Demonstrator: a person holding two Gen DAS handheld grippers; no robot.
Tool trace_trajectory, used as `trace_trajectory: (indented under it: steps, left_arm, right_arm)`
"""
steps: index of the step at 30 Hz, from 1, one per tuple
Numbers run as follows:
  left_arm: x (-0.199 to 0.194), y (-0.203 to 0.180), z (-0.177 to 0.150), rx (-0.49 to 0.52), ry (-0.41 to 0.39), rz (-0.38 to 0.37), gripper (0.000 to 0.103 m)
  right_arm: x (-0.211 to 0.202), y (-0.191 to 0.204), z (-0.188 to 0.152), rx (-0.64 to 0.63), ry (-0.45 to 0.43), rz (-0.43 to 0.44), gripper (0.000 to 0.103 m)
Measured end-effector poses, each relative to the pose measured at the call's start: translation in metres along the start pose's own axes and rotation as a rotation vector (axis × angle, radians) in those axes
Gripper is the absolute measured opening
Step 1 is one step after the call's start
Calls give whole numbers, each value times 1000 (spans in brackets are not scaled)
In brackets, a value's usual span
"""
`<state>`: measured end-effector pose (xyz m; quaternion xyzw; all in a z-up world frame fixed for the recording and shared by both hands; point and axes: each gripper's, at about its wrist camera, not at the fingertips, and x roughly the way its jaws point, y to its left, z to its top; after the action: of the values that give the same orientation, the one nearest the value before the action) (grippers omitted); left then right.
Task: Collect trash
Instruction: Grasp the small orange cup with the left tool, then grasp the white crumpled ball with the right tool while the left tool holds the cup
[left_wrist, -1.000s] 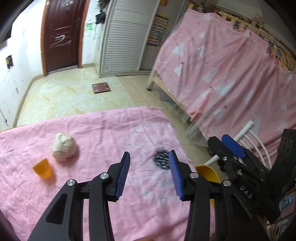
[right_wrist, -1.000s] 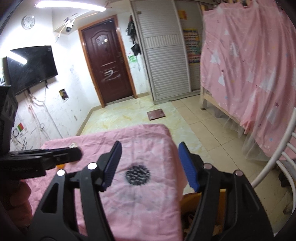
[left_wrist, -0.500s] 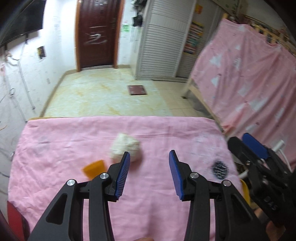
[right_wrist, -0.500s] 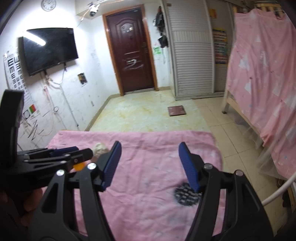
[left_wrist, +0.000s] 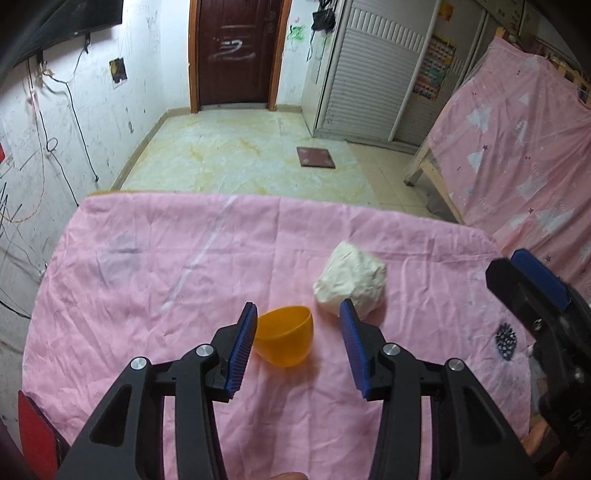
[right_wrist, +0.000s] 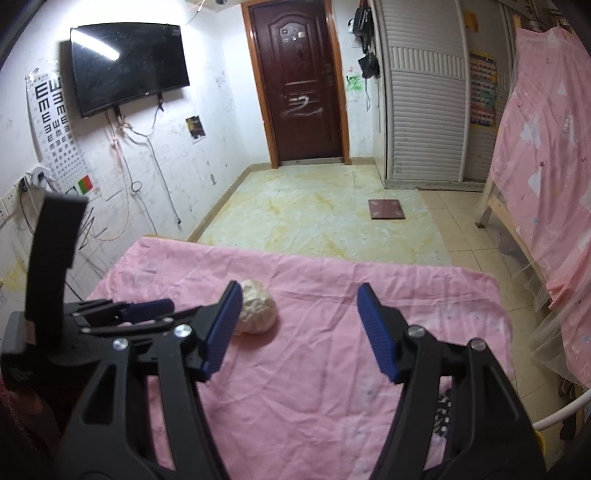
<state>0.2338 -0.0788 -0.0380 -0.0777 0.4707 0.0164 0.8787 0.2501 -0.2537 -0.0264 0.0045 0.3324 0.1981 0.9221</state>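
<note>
An orange plastic cup (left_wrist: 286, 339) lies on its side on the pink cloth (left_wrist: 155, 266). A crumpled white paper ball (left_wrist: 351, 282) lies just right of it and also shows in the right wrist view (right_wrist: 256, 312). My left gripper (left_wrist: 297, 332) is open, low over the cloth, with the cup between its blue pads, nearer the left pad. My right gripper (right_wrist: 297, 321) is open and empty above the cloth, right of the paper ball. It also shows at the right edge of the left wrist view (left_wrist: 535, 291).
A dark printed patch (left_wrist: 504, 339) marks the cloth at the right. A yellow bin rim (right_wrist: 540, 441) peeks beside a white chair frame (right_wrist: 561, 410) off the table's right edge. A pink-draped bed (right_wrist: 546, 147) stands at right; a red object (left_wrist: 35, 432) sits lower left.
My left gripper has swung left and moved down toward the cloth, bringing the orange cup between its pads. My right gripper has also turned left, so the paper ball now shows beside its left pad.
</note>
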Motion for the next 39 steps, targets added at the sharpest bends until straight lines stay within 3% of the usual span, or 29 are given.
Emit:
trace_trajectory:
  steps: [8, 11, 14, 22, 27, 34, 39]
  left_arm:
    - [25, 4, -6, 8, 58, 54, 40]
    - [25, 4, -8, 21, 49, 67, 39]
    - [24, 5, -11, 22, 40, 82, 33]
    - [16, 17, -14, -8, 41, 52, 33]
    - [9, 30, -16, -19, 31, 71, 33]
    - [-1, 48, -20, -48, 20, 88, 33]
    - [-7, 54, -21, -56, 14, 92, 33]
  right_arm:
    - [27, 12, 8, -22, 47, 33, 62]
    - [38, 17, 7, -29, 70, 46, 62]
    - [48, 21, 5, -36, 95, 61, 62]
    - [78, 29, -3, -42, 173, 110, 62]
    - [88, 30, -5, -37, 201, 136, 62]
    - [96, 37, -6, -56, 224, 118, 62]
    - [101, 43, -9, -73, 235, 90, 55]
